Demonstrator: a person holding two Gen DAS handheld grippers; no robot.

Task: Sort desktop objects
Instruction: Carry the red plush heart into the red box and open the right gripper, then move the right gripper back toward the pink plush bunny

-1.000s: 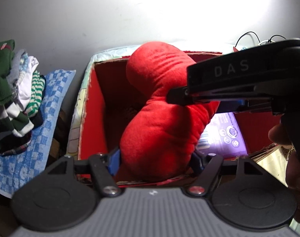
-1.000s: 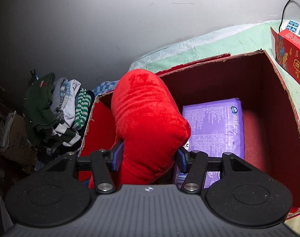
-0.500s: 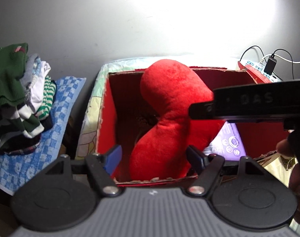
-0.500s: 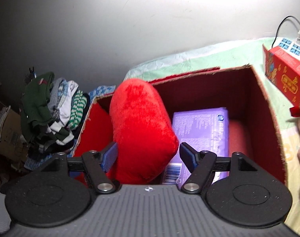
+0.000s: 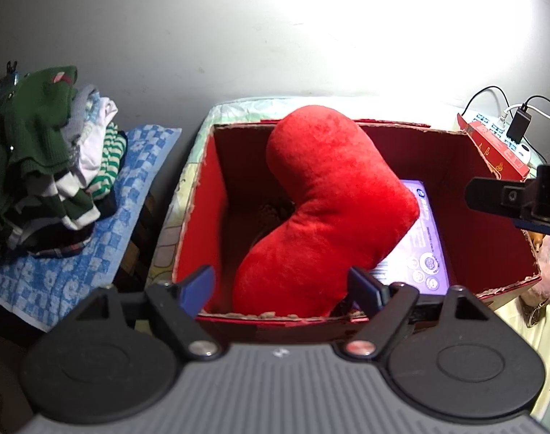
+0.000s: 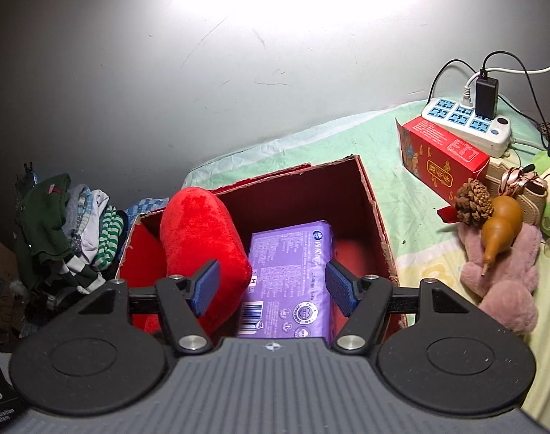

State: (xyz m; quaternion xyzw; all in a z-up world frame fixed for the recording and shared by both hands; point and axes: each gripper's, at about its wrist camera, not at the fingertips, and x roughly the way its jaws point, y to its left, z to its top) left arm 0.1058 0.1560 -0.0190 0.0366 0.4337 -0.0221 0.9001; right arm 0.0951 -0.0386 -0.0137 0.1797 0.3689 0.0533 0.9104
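Where the red cushion (image 5: 322, 213) leans in the red box (image 5: 202, 195) mid-frame, long axis tilting upper left, it hides part of the purple pack (image 6: 293, 271). Left gripper (image 5: 282, 289) has just widened, empty; right gripper (image 6: 271, 287) just narrowed, jaws apart, empty.

A red plush heart (image 5: 325, 213) and a purple printed pack (image 6: 293, 271) lie in the red box (image 6: 376, 217); beside it, blue-checked cloth (image 5: 94, 231) under green-striped clothes (image 5: 108, 159).

Both grippers are angling downward: the left gripper (image 5: 282, 285) is spreading wider, the right gripper (image 6: 271, 285) narrowing, neither gripping anything.
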